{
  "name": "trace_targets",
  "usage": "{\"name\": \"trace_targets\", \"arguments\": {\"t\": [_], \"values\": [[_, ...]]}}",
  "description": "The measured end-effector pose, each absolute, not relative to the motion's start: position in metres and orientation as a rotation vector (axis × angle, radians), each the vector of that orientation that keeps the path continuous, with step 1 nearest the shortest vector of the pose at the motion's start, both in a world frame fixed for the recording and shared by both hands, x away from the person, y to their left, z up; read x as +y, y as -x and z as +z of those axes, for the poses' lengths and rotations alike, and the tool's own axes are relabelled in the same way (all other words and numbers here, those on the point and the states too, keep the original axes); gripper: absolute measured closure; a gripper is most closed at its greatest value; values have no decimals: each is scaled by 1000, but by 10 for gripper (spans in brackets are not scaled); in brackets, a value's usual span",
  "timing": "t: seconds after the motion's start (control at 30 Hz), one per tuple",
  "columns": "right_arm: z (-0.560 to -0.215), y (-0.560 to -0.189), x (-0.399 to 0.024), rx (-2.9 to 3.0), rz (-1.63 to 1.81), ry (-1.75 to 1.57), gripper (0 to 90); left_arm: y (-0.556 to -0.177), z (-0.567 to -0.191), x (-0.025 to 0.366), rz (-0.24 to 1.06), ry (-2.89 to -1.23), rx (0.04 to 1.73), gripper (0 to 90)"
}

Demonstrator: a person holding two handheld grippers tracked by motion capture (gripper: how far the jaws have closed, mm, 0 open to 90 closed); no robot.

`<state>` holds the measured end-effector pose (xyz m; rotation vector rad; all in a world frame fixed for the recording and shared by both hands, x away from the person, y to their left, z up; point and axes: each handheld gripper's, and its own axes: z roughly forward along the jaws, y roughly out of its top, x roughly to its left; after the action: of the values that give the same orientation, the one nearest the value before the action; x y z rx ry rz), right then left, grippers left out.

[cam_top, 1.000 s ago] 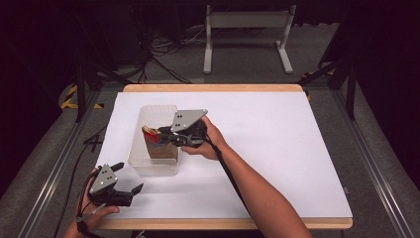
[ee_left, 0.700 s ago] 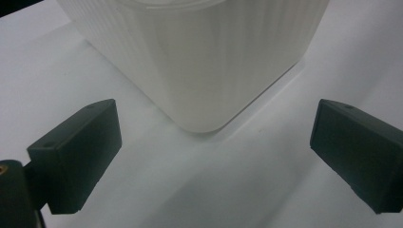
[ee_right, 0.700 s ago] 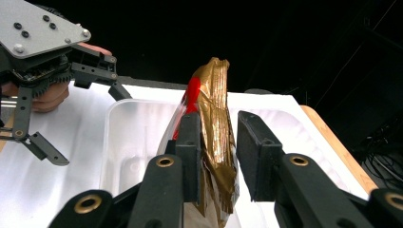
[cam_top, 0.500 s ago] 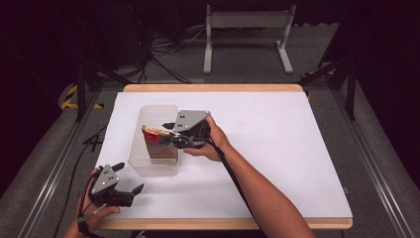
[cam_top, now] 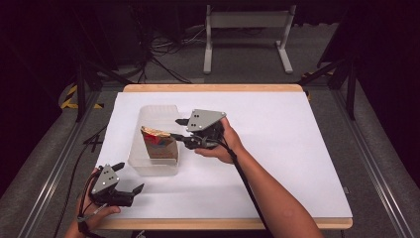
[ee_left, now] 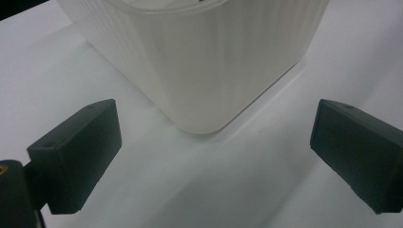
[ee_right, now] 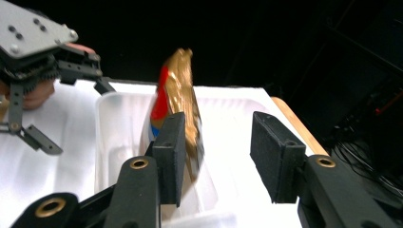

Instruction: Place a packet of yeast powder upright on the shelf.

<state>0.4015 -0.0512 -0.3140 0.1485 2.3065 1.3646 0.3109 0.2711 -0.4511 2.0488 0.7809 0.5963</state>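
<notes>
Right gripper (cam_top: 177,129) sits just beside right wall of translucent white ribbed plastic bin (cam_top: 143,166), jaws parted and just been opening. Shiny gold snack bag with red and blue print (cam_top: 159,144) stands upright inside bin, leaning on right wall; in right gripper view bag (ee_right: 178,102) stands between jaws, touching one pad, other pad apart, no clamp. Left gripper (cam_top: 128,177) rests near table's front left corner, jaws wide apart, nothing between, facing bin corner (ee_left: 204,71). White table cover (cam_top: 297,148) under all.
</notes>
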Motion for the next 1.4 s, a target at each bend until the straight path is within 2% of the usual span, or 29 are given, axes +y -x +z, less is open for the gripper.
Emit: {"name": "trace_targets", "arguments": {"t": [0.87, 1.2, 1.4], "values": [[-333, -385, -143, 2244, 1191, -366, 502, -313, -451, 269, 592, -2054, 784, 40], [-346, -376, -174, 2219, 1124, -434, 449, -314, -451, 267, 593, -2055, 781, 40], [-355, -371, -193, 2197, 1071, -463, 382, -314, -451, 267, 591, -2052, 787, 39]]}}
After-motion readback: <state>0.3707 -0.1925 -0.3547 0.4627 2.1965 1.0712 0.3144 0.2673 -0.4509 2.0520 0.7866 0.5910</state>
